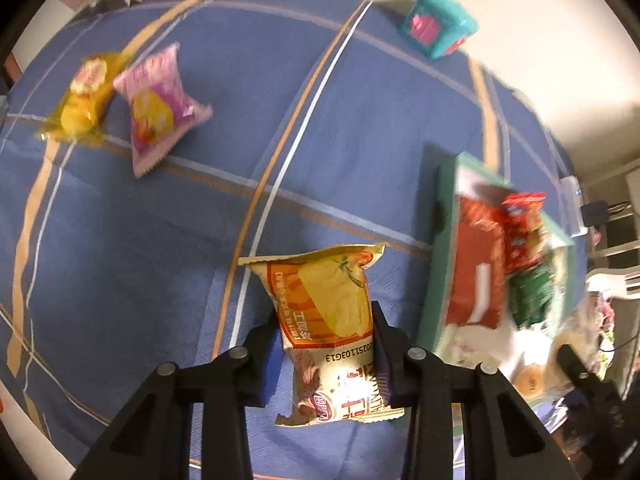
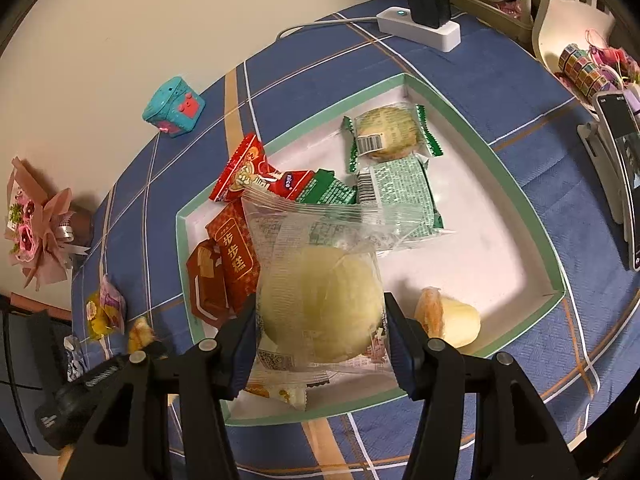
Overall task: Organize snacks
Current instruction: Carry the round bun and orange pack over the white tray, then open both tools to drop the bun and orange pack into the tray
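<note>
Your worktop [image 2: 500, 92], under a blue plaid cloth, carried everything. On it lay the green-rimmed tray [image 2: 516, 196], white inside, which already held several snacks: a round cookie in a green-edged wrapper [image 2: 386, 132] near the far wall, a pale green packet [image 2: 400, 196] just in front of it, a red packet [image 2: 256, 172] leaning over the tray's left rim, two dark red packets [image 2: 224, 272] against the left wall, and a small wrapped cake [image 2: 448, 318] at the near right corner.

Your right tongs [image 2: 320, 332] were clamped on a round pale bun in a clear wrapper [image 2: 320, 308], held over the near part of the tray; both pads pressed its sides and the wrapper's free end stood up above the other snacks.

Your left tongs [image 1: 326, 344] held a cream and orange chip bag [image 1: 328, 312] pinched at the middle, above the cloth just left of the tray [image 1: 448, 184], whose contents looked blurred in that view.

Well apart from the tray, toward the worktop's left end, a pink snack bag [image 1: 156, 112] and a yellow snack bag [image 1: 82, 96] lay touching each other on the cloth.

Smaller things sat around the edges: a white power strip with a black plug [image 2: 424, 28] at the far side, a pink bouquet [image 2: 40, 220] on the left, and a teal cube [image 2: 174, 106] by the wall.
</note>
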`<state>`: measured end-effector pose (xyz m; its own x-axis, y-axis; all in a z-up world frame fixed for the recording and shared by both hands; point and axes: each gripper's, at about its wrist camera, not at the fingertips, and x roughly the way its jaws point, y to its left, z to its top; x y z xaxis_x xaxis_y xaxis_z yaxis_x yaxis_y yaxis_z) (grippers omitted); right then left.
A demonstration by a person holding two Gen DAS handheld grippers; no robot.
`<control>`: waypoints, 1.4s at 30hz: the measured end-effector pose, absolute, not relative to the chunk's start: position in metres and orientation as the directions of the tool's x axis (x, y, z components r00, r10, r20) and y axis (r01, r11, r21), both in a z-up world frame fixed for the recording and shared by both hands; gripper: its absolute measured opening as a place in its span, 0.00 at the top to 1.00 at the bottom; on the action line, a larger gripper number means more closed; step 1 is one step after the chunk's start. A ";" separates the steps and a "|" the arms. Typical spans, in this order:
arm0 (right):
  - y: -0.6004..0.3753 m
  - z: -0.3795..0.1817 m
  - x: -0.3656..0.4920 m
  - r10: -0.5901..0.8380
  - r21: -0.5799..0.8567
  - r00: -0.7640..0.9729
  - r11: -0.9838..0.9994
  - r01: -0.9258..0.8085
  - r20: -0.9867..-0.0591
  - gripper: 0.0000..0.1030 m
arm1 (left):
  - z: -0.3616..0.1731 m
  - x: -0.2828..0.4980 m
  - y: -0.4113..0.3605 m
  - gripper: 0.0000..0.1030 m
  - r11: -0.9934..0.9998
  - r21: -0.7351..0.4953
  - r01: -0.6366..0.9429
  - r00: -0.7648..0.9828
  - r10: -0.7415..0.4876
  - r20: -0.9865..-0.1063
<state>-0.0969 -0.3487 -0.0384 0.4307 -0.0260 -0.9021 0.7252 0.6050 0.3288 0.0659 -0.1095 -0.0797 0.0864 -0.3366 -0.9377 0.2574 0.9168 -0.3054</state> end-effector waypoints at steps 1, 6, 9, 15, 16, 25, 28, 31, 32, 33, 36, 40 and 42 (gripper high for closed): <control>-0.350 -0.038 -0.098 -0.026 0.332 0.433 0.602 0.726 -0.901 0.43 | -0.071 0.064 -0.111 0.61 0.910 -0.318 0.267 0.101 -0.355 -0.929; -0.364 -0.029 -0.112 -0.059 0.348 0.457 0.564 0.749 -0.888 0.43 | -0.036 0.056 -0.131 0.61 0.873 -0.349 0.341 0.146 -0.416 -0.898; -0.375 -0.025 -0.123 -0.098 0.339 0.455 0.534 0.774 -0.885 0.43 | -0.025 0.054 -0.155 0.61 0.846 -0.352 0.402 0.153 -0.440 -0.885; -0.389 -0.023 -0.133 -0.159 0.292 0.432 0.530 0.796 -0.888 0.42 | -0.016 0.032 -0.210 0.61 0.786 -0.318 0.530 0.138 -0.451 -0.882; -0.391 -0.024 -0.134 -0.155 0.299 0.436 0.528 0.795 -0.886 0.42 | -0.020 0.029 -0.215 0.61 0.778 -0.317 0.543 0.129 -0.451 -0.883; -0.398 -0.032 -0.129 -0.163 0.290 0.433 0.534 0.794 -0.886 0.42 | -0.034 0.017 -0.251 0.61 0.739 -0.270 0.618 0.113 -0.423 -0.899; -0.399 -0.033 -0.126 -0.166 0.283 0.430 0.538 0.794 -0.888 0.42 | -0.039 0.016 -0.262 0.61 0.732 -0.258 0.631 0.114 -0.417 -0.902; -0.399 -0.034 -0.125 -0.169 0.277 0.426 0.542 0.793 -0.889 0.42 | -0.039 0.015 -0.269 0.61 0.725 -0.246 0.644 0.121 -0.413 -0.903; -0.400 -0.034 -0.124 -0.170 0.275 0.425 0.543 0.793 -0.889 0.42 | -0.039 0.015 -0.271 0.61 0.723 -0.244 0.646 0.122 -0.414 -0.902; -0.400 -0.033 -0.124 -0.171 0.273 0.424 0.544 0.793 -0.889 0.42 | -0.039 0.015 -0.272 0.61 0.722 -0.242 0.648 0.124 -0.414 -0.902; -0.399 -0.032 -0.125 -0.175 0.269 0.422 0.545 0.794 -0.890 0.42 | -0.039 0.013 -0.276 0.61 0.717 -0.235 0.656 0.128 -0.413 -0.902; -0.397 -0.031 -0.124 -0.173 0.269 0.421 0.547 0.793 -0.890 0.42 | -0.042 0.012 -0.278 0.59 0.716 -0.232 0.658 0.126 -0.409 -0.904; -0.397 -0.030 -0.124 -0.171 0.268 0.420 0.548 0.793 -0.891 0.42 | -0.041 0.013 -0.277 0.54 0.716 -0.237 0.657 0.121 -0.411 -0.904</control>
<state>-0.1237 -0.3966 -0.0296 0.4199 -0.1711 -0.8913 0.7926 0.5475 0.2683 0.0125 -0.2768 -0.0410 0.1214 -0.4105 -0.9037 0.6571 0.7156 -0.2368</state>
